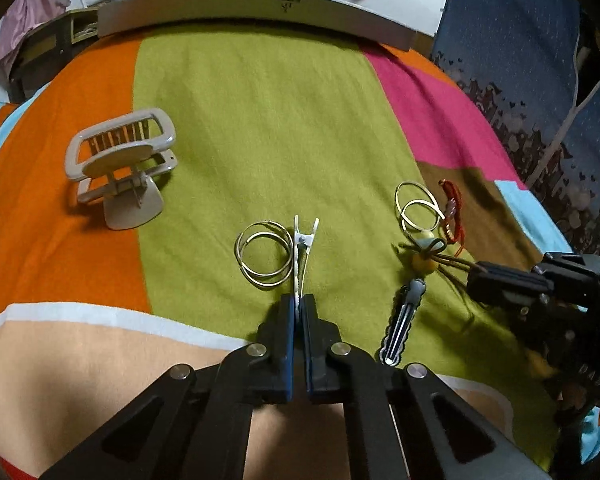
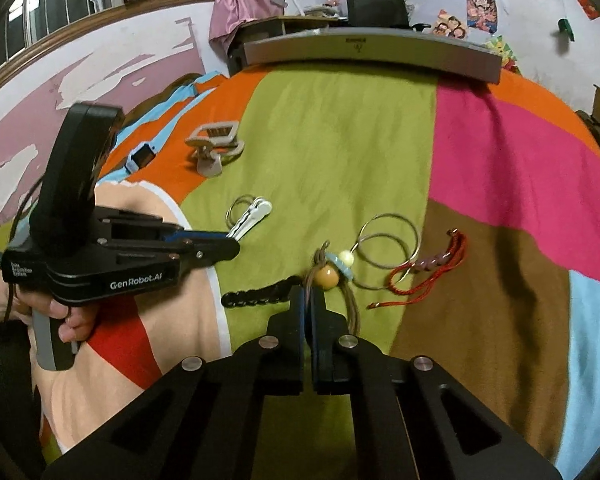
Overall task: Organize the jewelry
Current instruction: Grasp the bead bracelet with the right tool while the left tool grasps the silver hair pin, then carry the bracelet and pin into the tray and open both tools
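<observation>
1. Bed w/ colour-block blanket (image 1: 260, 128) (orange, lime, pink, brown); grey footboard (image 1: 256, 10) at far edge, posters on wall behind.
2. Landmark = white hair clip (image 1: 302, 256), lying on the lime panel.
3. Far left of clip: beige claw clip (image 1: 120, 160), standing upright on the orange/lime seam.
4. Touching clip's left side: pair of gold hoops (image 1: 265, 258), overlapping, flat on blanket.
5. Left claw (image 1: 299, 304): pressed together, pinching near end of the white hair clip; person's hand (image 2: 40, 308) holds the handle.
6. Right of clip, near: black scalloped barrette (image 1: 400, 328), flat.
7. Further right: beaded hair tie (image 2: 332, 276) w/ yellow bead; right claw (image 2: 309, 300) pinched shut on its brown cord.
8. Beyond hair tie: 2nd pair of hoops (image 2: 388, 252), then red cord bracelet (image 2: 428, 272) on the brown panel, farthest right.
</observation>
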`<state>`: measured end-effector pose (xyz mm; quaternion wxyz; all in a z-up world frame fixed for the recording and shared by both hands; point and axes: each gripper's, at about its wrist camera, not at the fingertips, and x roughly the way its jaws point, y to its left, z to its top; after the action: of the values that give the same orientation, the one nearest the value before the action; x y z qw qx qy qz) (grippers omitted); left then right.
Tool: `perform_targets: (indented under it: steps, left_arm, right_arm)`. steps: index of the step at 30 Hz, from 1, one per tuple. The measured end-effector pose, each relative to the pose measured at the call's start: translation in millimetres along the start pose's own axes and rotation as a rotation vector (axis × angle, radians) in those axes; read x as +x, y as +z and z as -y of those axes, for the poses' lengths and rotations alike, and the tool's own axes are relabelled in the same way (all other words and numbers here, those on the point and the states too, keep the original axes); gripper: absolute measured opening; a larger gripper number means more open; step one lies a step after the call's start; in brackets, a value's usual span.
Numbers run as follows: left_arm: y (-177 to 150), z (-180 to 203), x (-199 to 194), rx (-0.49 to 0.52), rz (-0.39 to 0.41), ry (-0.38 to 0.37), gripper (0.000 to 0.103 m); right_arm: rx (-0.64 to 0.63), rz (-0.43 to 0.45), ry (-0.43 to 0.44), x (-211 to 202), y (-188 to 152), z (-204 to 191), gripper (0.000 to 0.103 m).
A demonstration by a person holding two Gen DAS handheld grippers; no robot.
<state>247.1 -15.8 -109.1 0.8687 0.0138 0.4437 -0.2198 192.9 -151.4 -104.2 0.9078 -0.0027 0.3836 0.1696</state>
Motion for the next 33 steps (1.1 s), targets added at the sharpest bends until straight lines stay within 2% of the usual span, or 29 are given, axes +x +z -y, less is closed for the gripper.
perform_targets:
  steps: [4, 10, 14, 19, 26, 29, 33]
  left_arm:
    - [0.4, -5.0, -16.4, -0.04, 0.04, -0.02, 0.004]
    - [14.1, -8.7, -45.6, -0.105, 0.08, -0.055, 0.004]
    - [46.4, -11.7, -61.5, -0.118, 0.127, -0.054, 0.004]
    - [111.2, -18.0, -76.1, -0.078, 0.199, -0.013, 0.004]
    - [209.5, -46.2, -68.5, -0.089, 0.249, 0.031, 0.004]
    - [234.1, -62.5, -51.8, -0.124, 0.231, 0.05, 0.004]
    - [247.1, -81.4, -31.1, -0.154, 0.196, 0.079, 0.004]
  right_arm:
    - [-0.008, 0.027, 0.004, -14.6, 8.8, 3.1, 0.002]
    - [-0.034, 0.086, 0.011, -40.5, 40.7, 6.0, 0.002]
    - [-0.062, 0.137, 0.006, -57.2, 81.3, 10.4, 0.003]
    - [-0.115, 0.188, -0.029, -65.9, 145.4, 15.2, 0.002]
    - [-0.074, 0.241, -0.072, -37.6, 243.2, 28.7, 0.003]
    - [-0.032, 0.23, -0.068, -13.7, 268.6, 36.3, 0.003]
    - [0.006, 0.189, -0.072, 28.1, 289.6, 43.1, 0.002]
